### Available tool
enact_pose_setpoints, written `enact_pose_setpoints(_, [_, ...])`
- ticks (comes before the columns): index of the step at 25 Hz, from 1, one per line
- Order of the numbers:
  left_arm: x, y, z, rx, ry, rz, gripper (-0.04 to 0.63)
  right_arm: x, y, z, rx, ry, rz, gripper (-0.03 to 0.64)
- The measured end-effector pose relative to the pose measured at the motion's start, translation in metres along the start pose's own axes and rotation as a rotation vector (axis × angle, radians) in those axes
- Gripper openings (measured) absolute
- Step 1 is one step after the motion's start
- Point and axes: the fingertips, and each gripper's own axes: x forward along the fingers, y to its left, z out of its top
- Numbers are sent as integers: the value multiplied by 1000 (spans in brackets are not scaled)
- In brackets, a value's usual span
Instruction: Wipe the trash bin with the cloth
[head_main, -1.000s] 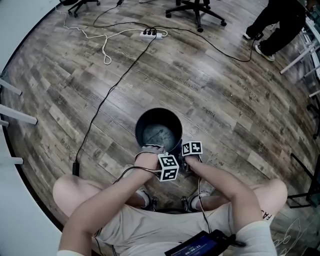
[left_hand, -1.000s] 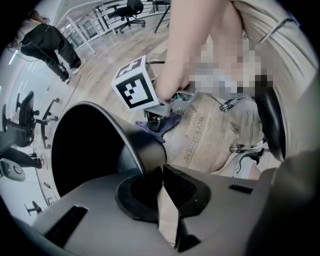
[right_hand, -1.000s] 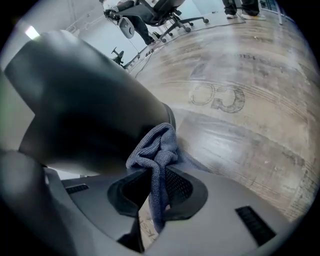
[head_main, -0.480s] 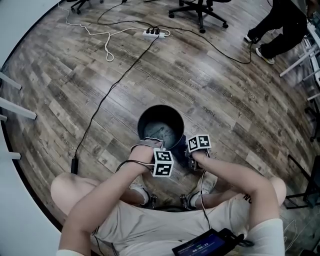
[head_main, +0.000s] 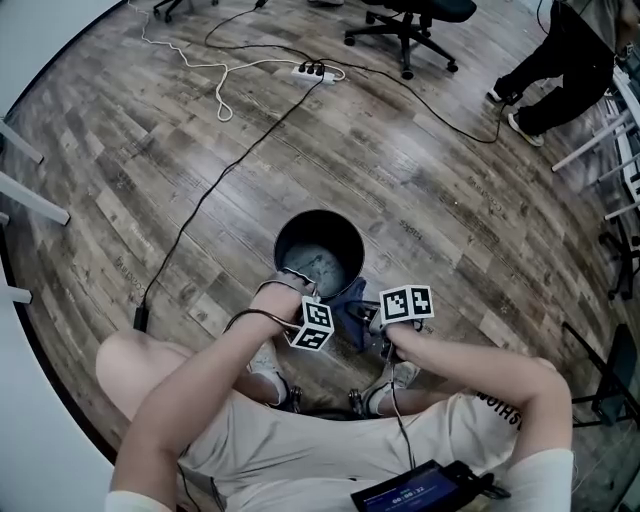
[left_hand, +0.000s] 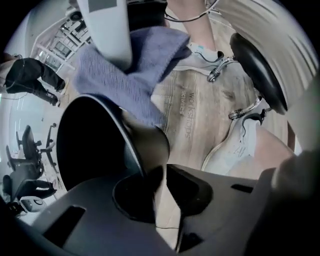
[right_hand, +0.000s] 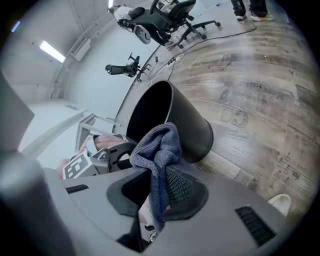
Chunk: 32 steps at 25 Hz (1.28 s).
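Note:
The black round trash bin (head_main: 320, 250) stands upright on the wood floor in front of my knees. My left gripper (head_main: 303, 305) points down at its near rim. In the left gripper view, the rim (left_hand: 131, 131) runs into the gap of the left gripper (left_hand: 159, 175). Its jaws have just been closing, and floor still shows between them. A blue-grey cloth (head_main: 350, 300) hangs beside the bin's near right wall. My right gripper (head_main: 378, 318) is shut on it. In the right gripper view, the cloth (right_hand: 157, 145) bunches out of the right gripper (right_hand: 155, 195), above the bin (right_hand: 192, 130).
A black cable (head_main: 200, 200) crosses the floor to a white power strip (head_main: 310, 70). An office chair (head_main: 405, 20) and a standing person (head_main: 555, 60) are far back. My shoes (head_main: 262, 365) and a stool's casters sit close to the bin. White frame legs (head_main: 25, 195) line the left.
The right gripper has lifted up and to the right with the cloth, which now shows beside the bin. The left gripper has slid left along the rim and rolled.

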Motion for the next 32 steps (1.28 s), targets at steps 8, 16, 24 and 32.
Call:
enact_pose_setpoints(8, [-5,-4,22,-8,-37,-12,40,33,-44,2,-58,29,-86,58])
enact_pose_setpoints(16, [-7,4,36,-133,-35,-40,38,89,-135,4,-71,21,-201,58])
enact_pose_setpoints(24, [-8,12,58,-259,-137,-46,40,132,-193,-9,38,-6,-213,58])
enact_pose_setpoints(32, [-31,22,68,-348,-288,-67,170,100,-162,1,6,36,-271,58])
